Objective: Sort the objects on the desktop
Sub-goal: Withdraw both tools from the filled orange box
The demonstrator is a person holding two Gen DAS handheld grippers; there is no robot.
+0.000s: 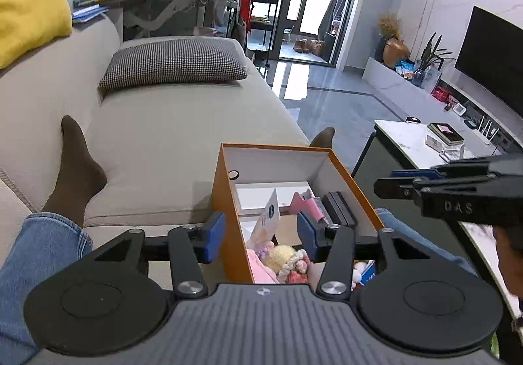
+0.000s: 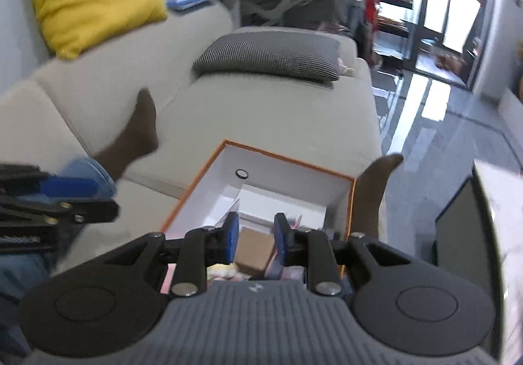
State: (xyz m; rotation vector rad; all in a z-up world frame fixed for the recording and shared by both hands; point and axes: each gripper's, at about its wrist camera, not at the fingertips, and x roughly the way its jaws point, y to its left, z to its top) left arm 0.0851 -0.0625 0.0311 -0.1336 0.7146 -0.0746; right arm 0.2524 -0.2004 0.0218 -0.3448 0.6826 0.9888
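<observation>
While I am sitting on the beige sofa point(image 1: 183, 149), the orange cardboard box with white lining point(image 1: 228, 227) is resting between my legs so both grippers reach it; my left gripper point(image 1: 260, 232) jaws are standing spread and empty over it, my right gripper point(image 2: 254, 239) jaws nearly together, pinching nothing.

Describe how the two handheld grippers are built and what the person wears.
Both the left gripper and right gripper have black linkage arms with silver pivot bolts, blue finger pads, round black side discs and a ribbed grey body. The person wears blue jeans and dark brown socks.
</observation>
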